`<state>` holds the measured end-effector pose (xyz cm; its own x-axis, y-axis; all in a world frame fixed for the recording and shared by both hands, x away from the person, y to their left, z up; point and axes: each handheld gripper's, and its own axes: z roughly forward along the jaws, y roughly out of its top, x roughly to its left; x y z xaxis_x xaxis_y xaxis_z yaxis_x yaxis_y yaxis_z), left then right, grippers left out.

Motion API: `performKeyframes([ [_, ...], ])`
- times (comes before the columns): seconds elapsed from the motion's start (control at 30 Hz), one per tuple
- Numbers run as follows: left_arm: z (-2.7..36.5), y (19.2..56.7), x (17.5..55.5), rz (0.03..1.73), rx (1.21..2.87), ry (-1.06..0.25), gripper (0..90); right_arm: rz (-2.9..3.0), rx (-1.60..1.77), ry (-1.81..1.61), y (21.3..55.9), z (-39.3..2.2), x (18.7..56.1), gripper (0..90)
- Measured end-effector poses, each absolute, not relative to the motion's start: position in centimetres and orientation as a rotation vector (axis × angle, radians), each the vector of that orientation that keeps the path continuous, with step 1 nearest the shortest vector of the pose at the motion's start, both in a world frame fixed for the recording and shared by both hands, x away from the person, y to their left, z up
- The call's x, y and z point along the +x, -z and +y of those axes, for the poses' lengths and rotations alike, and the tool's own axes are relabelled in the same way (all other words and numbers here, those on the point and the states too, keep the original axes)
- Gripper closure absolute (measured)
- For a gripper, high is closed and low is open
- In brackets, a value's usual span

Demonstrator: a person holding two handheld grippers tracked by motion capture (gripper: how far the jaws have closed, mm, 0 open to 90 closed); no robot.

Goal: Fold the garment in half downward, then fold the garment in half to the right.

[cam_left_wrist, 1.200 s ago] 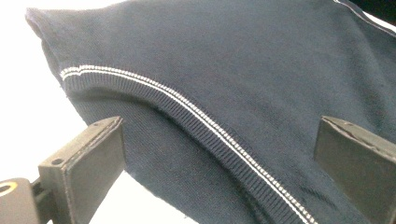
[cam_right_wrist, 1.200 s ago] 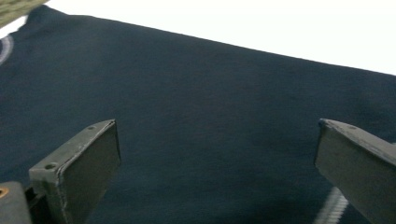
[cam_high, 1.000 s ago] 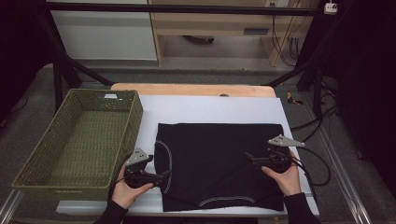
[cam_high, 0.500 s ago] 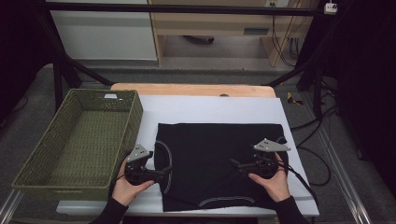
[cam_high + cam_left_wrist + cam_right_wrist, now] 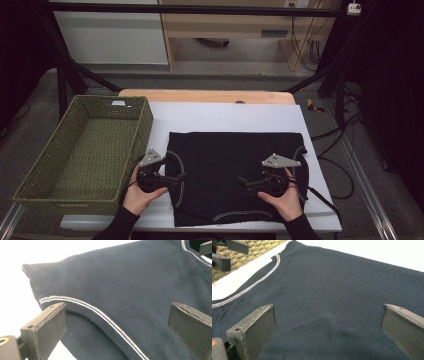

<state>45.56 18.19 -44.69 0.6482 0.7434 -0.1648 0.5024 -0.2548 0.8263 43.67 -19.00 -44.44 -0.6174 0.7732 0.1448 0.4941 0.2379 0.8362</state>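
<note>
Garment work at a table seen from above: a dark navy knitted top with white piping along its armholes and neckline (image 5: 235,175) lies flat on a white table cover (image 5: 225,117), spread across the middle and near part of it, neckline toward the person; a green woven rectangular basket (image 5: 85,150) stands just beside it on the left, empty.

The left gripper (image 5: 176,176) hovers at the garment's left edge, over the piped armhole; in the left gripper view its two black jaws stand wide apart with the white piping (image 5: 100,312) running between them, and they hold nothing; the right gripper (image 5: 243,181) sits over the near middle of the cloth, pointing left, jaws likewise spread wide over plain fabric (image 5: 329,302), nothing gripped.

Judging from this, the step in hand is the approach for a first fold or lift; neither side is pinched yet. The next move probably calls for lowering each open gripper onto an edge and closing on the cloth; the right one looks too far inside the fabric to catch an edge, so it may need to shift toward the hem or side.

Open room lies beyond the garment's far edge, a bare white strip; the left side is tight against the basket wall; the near table edge is close to both hands (image 5: 280,200).
</note>
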Motion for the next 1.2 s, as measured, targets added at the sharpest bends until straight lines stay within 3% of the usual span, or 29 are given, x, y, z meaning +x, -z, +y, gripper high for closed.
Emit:
performKeyframes([
  [1.2,17.1,44.3,53.2,1.118,1.925,-0.405,0.6,2.217,1.157,-1.339,44.4,-18.8,43.1,0.6],
])
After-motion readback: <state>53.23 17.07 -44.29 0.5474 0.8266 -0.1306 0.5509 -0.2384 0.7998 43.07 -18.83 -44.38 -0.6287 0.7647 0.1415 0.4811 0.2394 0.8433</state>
